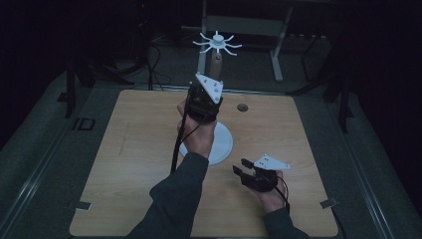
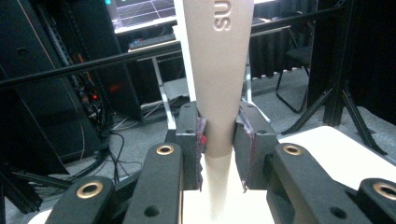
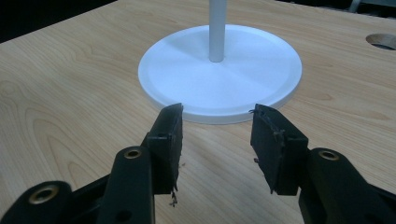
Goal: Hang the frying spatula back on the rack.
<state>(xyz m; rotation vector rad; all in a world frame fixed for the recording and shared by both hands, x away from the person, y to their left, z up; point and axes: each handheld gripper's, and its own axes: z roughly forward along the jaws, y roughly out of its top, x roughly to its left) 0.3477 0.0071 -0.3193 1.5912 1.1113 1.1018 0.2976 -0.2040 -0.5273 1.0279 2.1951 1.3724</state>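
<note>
Left gripper (image 2: 219, 144) clamped on upright tapered handle (image 2: 218, 79) above stand base (image 1: 219, 142); right gripper (image 3: 217, 135) open, empty, low beside base.

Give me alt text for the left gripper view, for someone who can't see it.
The left gripper has its two black jaws clamped on the tapered beige handle of a stand, which rises upright out of the top of the picture with embossed letters near the top. Behind it are a dark metal bar, black equipment racks and cables on a grey floor.
</note>
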